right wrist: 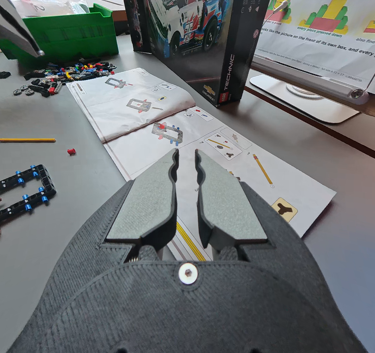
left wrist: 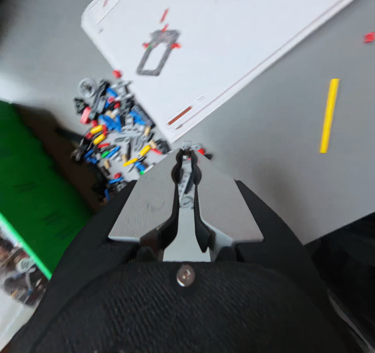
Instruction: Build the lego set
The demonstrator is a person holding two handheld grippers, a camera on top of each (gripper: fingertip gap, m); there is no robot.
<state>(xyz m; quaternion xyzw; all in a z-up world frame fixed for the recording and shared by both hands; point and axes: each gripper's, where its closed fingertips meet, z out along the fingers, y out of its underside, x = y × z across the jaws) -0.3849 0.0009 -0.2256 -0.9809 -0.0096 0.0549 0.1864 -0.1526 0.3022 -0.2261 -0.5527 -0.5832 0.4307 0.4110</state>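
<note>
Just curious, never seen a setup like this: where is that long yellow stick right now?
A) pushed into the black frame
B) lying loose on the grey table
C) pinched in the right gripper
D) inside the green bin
B: the yellow stick lies flat on the bare grey table, apart from the black frame and the green bin, while the right gripper is open and empty.

Setting: an office-style workstation used for assembly. Evidence: a plain grey counter, the white foot of a monitor stand, a printed guidance sheet clipped upright, a green parts bin, and an open instruction booklet.
</note>
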